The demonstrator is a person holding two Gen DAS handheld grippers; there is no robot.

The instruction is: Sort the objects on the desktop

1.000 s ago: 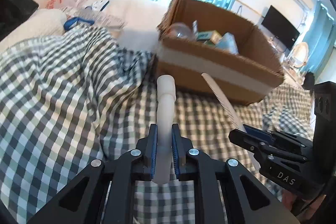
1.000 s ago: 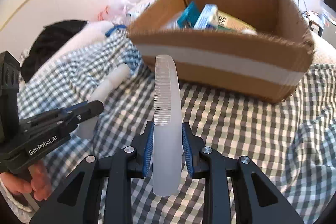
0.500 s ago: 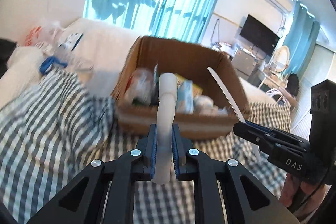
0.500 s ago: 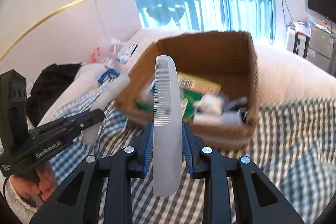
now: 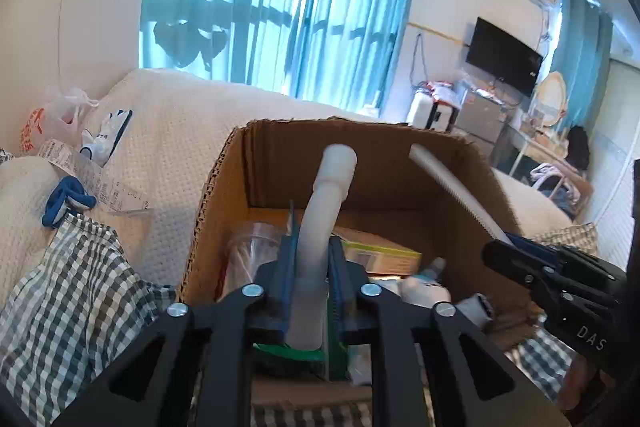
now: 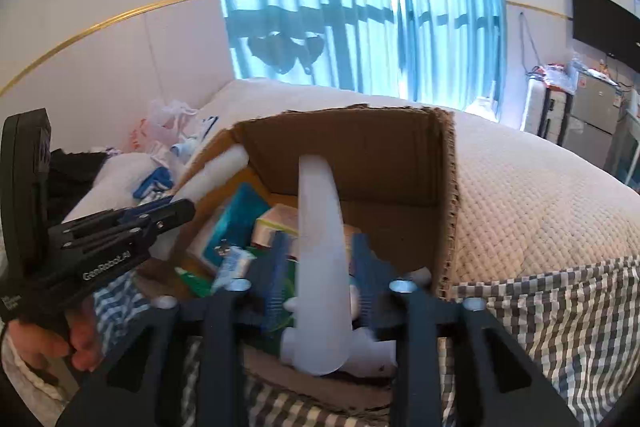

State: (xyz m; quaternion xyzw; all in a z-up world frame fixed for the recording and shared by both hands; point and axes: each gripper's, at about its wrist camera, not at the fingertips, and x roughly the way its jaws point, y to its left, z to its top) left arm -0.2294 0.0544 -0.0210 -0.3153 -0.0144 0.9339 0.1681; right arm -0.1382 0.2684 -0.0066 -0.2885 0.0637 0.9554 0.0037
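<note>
Right wrist view: my right gripper (image 6: 318, 267) has just been opening, comb (image 6: 322, 259) loose mid-frame over the box (image 6: 448, 195). Left gripper (image 5: 312, 267) easing open, tube (image 5: 320, 223) between its pads. Both drops nearly done.

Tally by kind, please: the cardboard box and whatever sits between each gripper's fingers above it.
White plastic tube: 1
Translucent white plastic comb: 1
Brown cardboard box: 1
Total: 3
</note>
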